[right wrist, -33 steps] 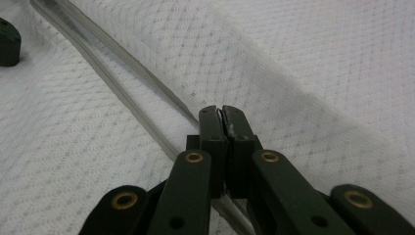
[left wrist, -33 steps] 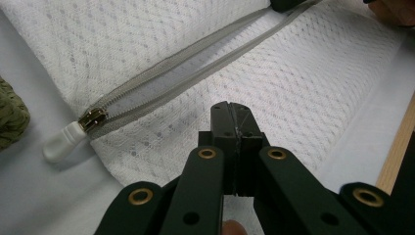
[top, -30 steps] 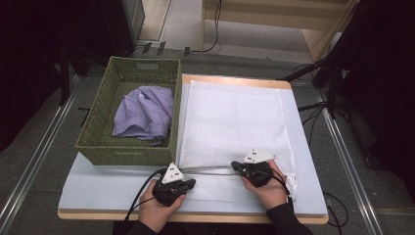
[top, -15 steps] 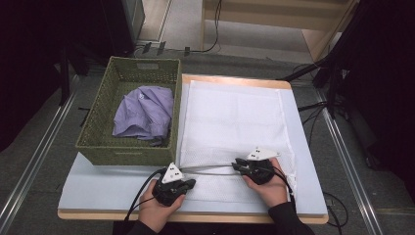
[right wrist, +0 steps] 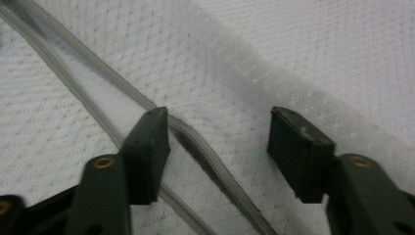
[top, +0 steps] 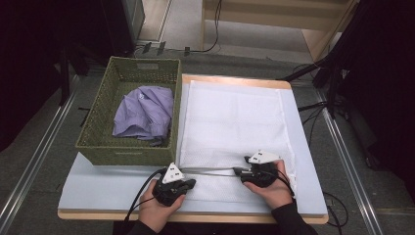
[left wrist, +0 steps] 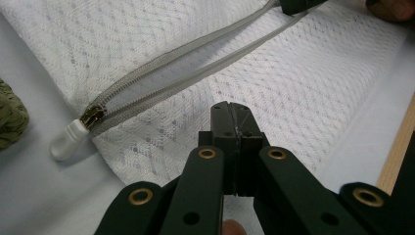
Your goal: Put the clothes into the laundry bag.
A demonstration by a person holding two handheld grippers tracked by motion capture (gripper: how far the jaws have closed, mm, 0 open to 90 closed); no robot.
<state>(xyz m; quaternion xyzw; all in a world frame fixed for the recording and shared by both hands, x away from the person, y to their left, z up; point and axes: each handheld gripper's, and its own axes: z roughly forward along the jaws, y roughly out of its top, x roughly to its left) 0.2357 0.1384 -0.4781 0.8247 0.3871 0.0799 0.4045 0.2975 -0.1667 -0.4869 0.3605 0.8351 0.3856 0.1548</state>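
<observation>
A white mesh laundry bag [top: 234,122] lies flat on the table. Its grey zipper [top: 210,171] runs along the near part and stands unzipped, its two tracks [left wrist: 186,73] apart. The slider with a white pull [left wrist: 68,142] sits at the zipper's left end. My left gripper [top: 192,183] is shut, and in its own view [left wrist: 234,117] its tips lie over the mesh just short of the zipper with nothing seen between them. My right gripper [top: 238,172] is at the zipper's right end. Its jaws [right wrist: 218,137] have just been opening and stand apart over the mesh, with one zipper track [right wrist: 205,154] beside the left jaw, untouched.
A green woven basket [top: 98,147] stands on the table's left half with a crumpled purple shirt [top: 144,112] inside. The bag covers most of the light blue tabletop [top: 103,188]. The wooden table edge [top: 195,216] runs along the front. Cables trail from both grippers.
The right hand has shifted slightly to the right along the zipper. The left hand and the bag have stayed put.
</observation>
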